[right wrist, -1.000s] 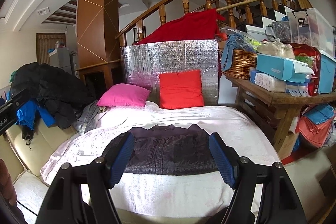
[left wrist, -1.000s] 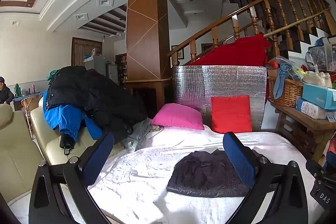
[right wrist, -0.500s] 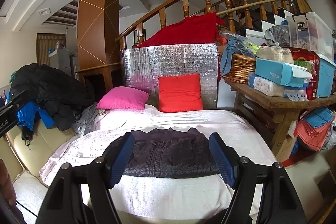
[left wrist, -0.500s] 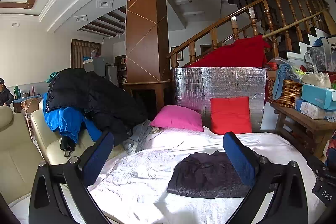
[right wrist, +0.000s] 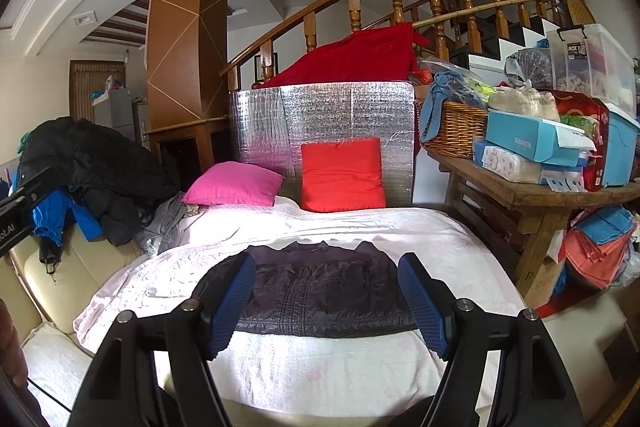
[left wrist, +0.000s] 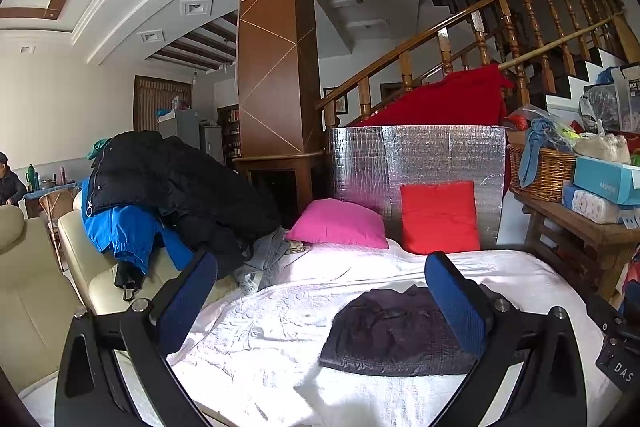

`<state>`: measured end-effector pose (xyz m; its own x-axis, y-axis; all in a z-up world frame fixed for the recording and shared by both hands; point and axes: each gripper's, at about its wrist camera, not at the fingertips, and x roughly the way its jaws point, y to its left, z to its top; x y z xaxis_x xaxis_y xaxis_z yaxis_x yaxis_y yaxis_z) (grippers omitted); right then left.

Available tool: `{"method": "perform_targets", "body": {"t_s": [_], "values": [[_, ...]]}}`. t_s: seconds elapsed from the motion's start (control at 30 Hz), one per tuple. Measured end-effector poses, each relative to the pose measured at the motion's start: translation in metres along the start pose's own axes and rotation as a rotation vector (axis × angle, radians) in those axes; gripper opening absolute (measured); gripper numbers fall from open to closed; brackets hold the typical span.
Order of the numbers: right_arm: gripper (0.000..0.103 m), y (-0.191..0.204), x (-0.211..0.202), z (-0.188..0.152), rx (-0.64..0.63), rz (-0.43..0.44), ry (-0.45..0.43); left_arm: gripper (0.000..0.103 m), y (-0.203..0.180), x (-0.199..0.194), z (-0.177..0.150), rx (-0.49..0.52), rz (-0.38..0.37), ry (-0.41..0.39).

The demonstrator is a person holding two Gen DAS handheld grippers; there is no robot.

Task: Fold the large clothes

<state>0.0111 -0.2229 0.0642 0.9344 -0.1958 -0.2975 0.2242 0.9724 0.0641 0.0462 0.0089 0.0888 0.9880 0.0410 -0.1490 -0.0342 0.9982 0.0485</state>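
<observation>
Left tongs [left wrist: 320,301] wide apart, holding nothing, raised above the bed [left wrist: 280,331]. Right tongs [right wrist: 326,301] likewise wide apart, empty, held over the bed's near edge. Dark jacket [right wrist: 320,291] folded flat on the white bedcover, close to the near edge, roughly midway across, collar toward the far side; no contact with either tongs. Pink pillow [right wrist: 232,189] and red pillow [right wrist: 342,175] at the bed's far edge, against a silver foil panel [right wrist: 320,123]. Heap of black and blue coats [left wrist: 160,195] on a cream chair beside the bed's left edge. Wooden table [right wrist: 536,199] at the right edge, carrying basket [right wrist: 456,129] and boxes.
</observation>
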Motion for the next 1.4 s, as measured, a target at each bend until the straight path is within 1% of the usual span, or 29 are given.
{"method": "perform_targets", "body": {"t_s": [0.43, 0.9, 1.4], "values": [[0.077, -0.005, 0.0, 0.003, 0.003, -0.013, -0.001, 0.103, 0.0, 0.0, 0.0, 0.004, -0.005, 0.004], [0.077, 0.001, -0.001, 0.002, -0.015, -0.024, -0.005, 0.103, 0.003, 0.002, 0.0, -0.001, -0.008, 0.014], [0.077, 0.009, 0.006, -0.005, -0.032, -0.033, 0.014, 0.103, 0.009, 0.009, -0.013, -0.017, -0.007, 0.043]]}}
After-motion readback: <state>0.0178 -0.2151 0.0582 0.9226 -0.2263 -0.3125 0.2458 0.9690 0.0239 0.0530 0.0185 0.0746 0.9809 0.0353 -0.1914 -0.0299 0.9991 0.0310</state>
